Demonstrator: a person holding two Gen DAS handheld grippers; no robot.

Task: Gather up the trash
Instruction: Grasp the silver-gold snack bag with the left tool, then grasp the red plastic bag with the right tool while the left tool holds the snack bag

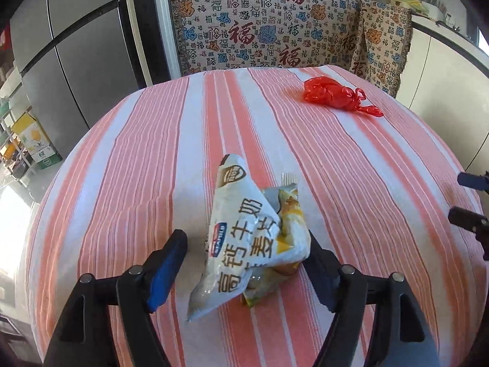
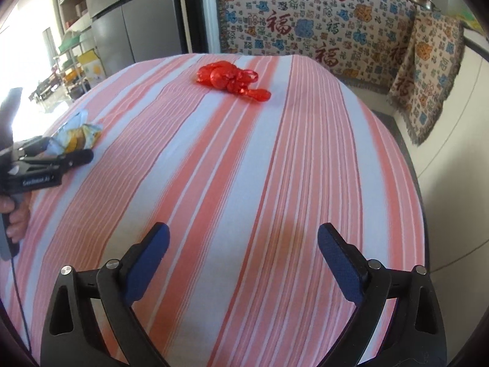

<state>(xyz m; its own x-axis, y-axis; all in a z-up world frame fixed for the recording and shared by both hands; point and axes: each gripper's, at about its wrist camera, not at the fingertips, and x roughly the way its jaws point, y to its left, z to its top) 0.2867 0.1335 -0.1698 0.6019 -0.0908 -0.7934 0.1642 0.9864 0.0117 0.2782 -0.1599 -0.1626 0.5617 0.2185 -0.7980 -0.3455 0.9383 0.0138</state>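
Observation:
A crumpled white and yellow snack wrapper [image 1: 247, 238] with Chinese print lies on the pink-striped tablecloth [image 1: 122, 183]. My left gripper [image 1: 246, 241] is open with its jaws on either side of the wrapper; the right finger touches it. The wrapper [image 2: 76, 134] and the left gripper [image 2: 64, 157] also show at the left of the right wrist view. A knotted red plastic bag [image 1: 336, 93] lies far right on the table; it sits far ahead in the right wrist view [image 2: 229, 78]. My right gripper [image 2: 243, 244] is open and empty above bare cloth.
A patterned blanket [image 1: 269, 24] covers furniture behind the table. A grey fridge [image 1: 70, 55] stands at the left, with a shelf rack and a box [image 1: 33, 140] beside it. White cabinets [image 1: 443, 70] stand at the right. The right gripper's fingers [image 1: 470, 202] show at the right edge.

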